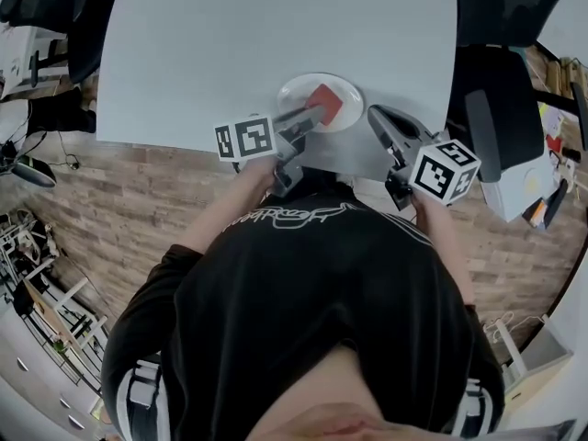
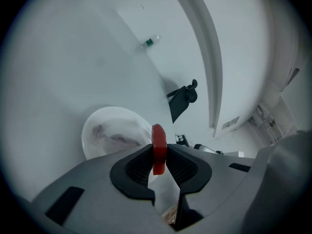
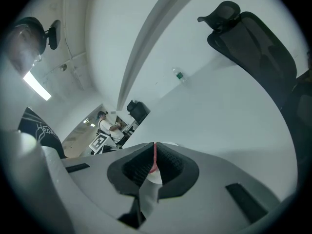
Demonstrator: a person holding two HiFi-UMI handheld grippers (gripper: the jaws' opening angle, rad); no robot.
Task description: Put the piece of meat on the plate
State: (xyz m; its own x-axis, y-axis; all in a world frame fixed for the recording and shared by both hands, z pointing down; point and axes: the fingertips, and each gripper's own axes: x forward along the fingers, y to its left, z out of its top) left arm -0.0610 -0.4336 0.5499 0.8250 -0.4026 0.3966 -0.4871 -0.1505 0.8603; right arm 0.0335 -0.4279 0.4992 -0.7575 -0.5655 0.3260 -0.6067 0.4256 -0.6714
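Note:
A flat red piece of meat (image 1: 325,105) hangs over the white plate (image 1: 292,88), which sits near the front edge of the white table (image 1: 276,26). My left gripper (image 1: 312,115) reaches in from the plate's near left and is shut on the meat. In the left gripper view the meat (image 2: 158,143) stands on edge between the black pads (image 2: 139,165), with the plate (image 2: 105,126) lower left. My right gripper (image 1: 375,115) hovers just right of the plate, jaws together and holding nothing. In the right gripper view only a thin slit shows between its pads (image 3: 168,167).
Black office chairs (image 1: 501,118) stand at the table's right side. A small bottle (image 2: 150,42) lies far off on the tabletop. The table's front edge runs just below the plate, with wood-pattern floor (image 1: 138,209) beyond it. My black-sleeved arms fill the near foreground.

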